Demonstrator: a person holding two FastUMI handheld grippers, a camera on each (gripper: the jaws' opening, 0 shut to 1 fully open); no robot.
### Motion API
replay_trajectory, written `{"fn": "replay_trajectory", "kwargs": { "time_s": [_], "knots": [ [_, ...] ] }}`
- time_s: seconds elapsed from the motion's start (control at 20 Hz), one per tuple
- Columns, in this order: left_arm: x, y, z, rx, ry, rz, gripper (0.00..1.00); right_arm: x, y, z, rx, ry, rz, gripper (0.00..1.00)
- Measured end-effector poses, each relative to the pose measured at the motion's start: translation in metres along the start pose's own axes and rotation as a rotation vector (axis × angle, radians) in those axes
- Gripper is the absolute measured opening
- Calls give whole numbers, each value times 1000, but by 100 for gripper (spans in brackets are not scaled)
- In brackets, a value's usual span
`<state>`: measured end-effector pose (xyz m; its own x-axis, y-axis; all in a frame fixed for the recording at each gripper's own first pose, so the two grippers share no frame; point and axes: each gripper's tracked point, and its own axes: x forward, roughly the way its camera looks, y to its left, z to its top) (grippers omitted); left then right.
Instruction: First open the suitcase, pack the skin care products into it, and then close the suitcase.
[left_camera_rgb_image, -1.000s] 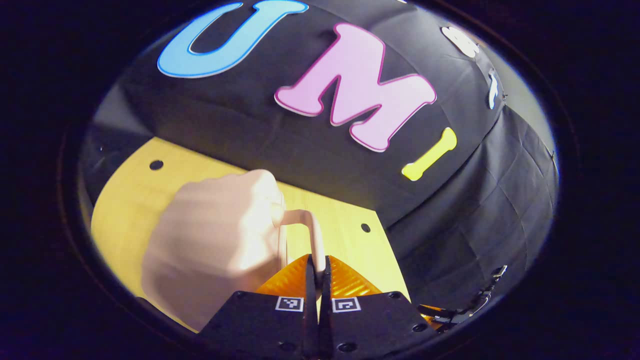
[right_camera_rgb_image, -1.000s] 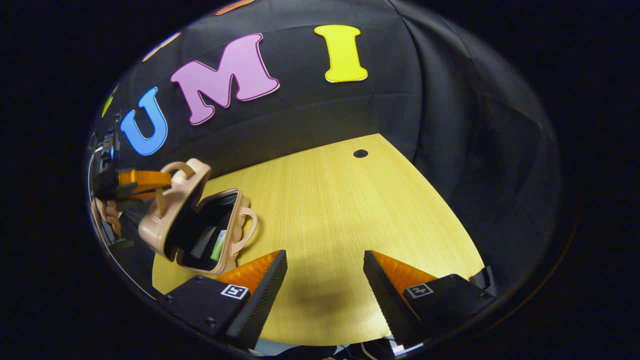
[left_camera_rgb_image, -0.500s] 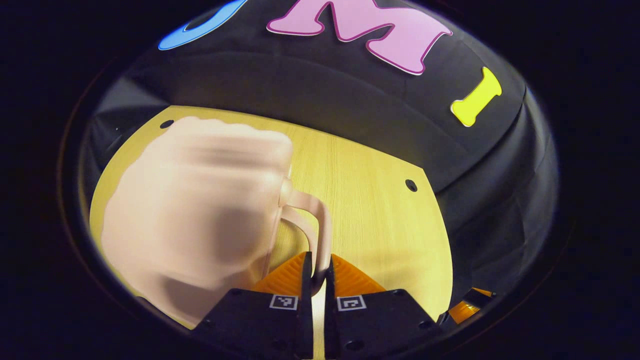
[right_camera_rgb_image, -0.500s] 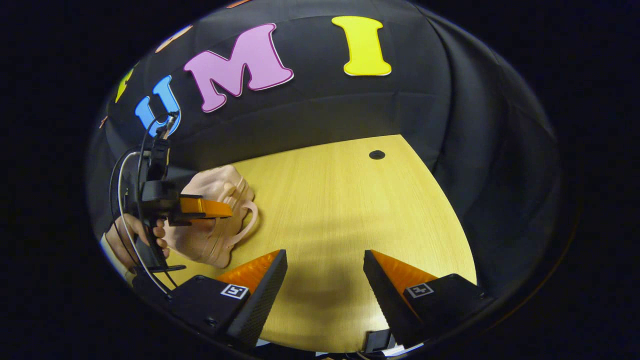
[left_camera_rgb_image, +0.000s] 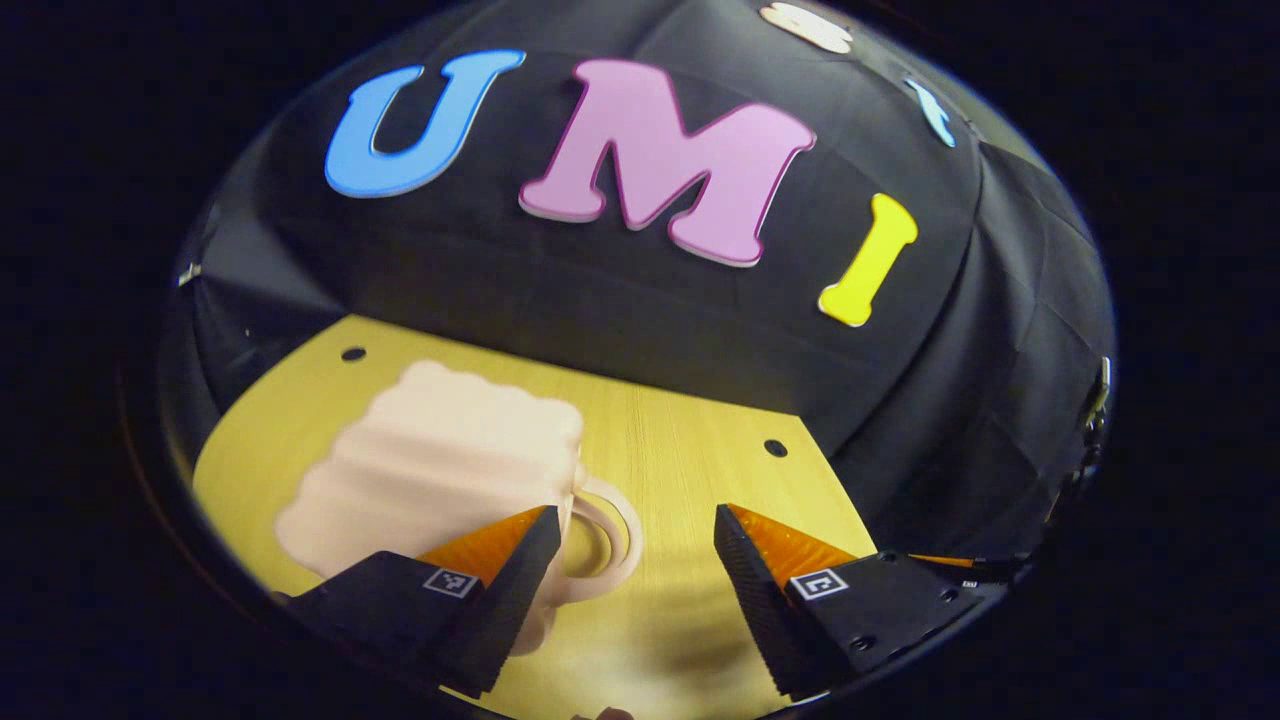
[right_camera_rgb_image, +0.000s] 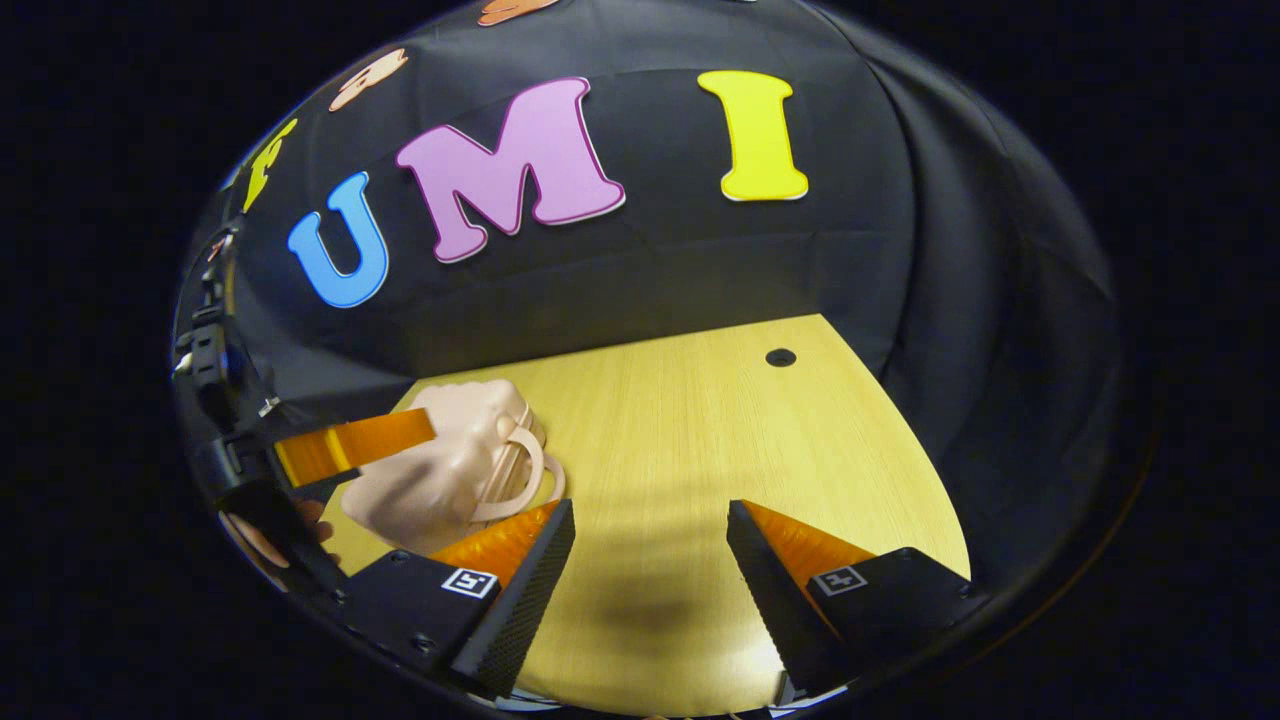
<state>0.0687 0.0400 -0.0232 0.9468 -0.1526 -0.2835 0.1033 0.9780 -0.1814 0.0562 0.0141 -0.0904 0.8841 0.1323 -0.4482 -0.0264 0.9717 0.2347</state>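
Tabletop (right_camera_rgb_image: 700, 440) of pale yellow wood spreads ahead of both claws, with the black cloth booth wall (left_camera_rgb_image: 620, 300) rising behind it and a small dark hole (right_camera_rgb_image: 780, 357) in the wood far ahead of the right claw, a little to its right. In the left gripper view two more such holes sit near the far edge, one ahead to the left (left_camera_rgb_image: 352, 353) and one ahead to the right (left_camera_rgb_image: 775, 447).

Next in size, the suitcase (left_camera_rgb_image: 440, 470), a small pale pink case with ribbed sides, lies closed on the tabletop just ahead and to the left of the left gripper (left_camera_rgb_image: 632, 552). Its handles (left_camera_rgb_image: 600, 535) loop out toward the gap between that claw's fingers, beside the left finger (left_camera_rgb_image: 500, 560), and nothing is pinched there: the left claw is released, fingers spread wide, the handles free of both pads.

From the right gripper view the suitcase (right_camera_rgb_image: 440, 470) sits ahead and well to the left of the right gripper (right_camera_rgb_image: 650, 560), its handles (right_camera_rgb_image: 520, 470) just beyond that claw's left fingertip (right_camera_rgb_image: 540, 540). The right claw is likewise released, fingers wide apart over bare wood, holding nothing. Off to its far left the left gripper (right_camera_rgb_image: 350, 445) hangs over the case, with part of a hand (right_camera_rgb_image: 290, 525) below it
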Motion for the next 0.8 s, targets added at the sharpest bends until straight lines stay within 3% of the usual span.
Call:
{"fn": "replay_trajectory", "kwargs": {
  "time_s": [0.2, 0.4, 0.8],
  "knots": [
    [-80, 22, 43, 73, -168, 32, 96, -24, 27, 16, 7, -73, -8, 98],
    [-135, 48, 54, 116, -292, 56, 96, -50, 54, 25, -28, -163, -11, 97],
    [-168, 86, 23, 81, -279, 72, 96, -95, 98, 9, -117, -250, 8, 97]
  ]
}}
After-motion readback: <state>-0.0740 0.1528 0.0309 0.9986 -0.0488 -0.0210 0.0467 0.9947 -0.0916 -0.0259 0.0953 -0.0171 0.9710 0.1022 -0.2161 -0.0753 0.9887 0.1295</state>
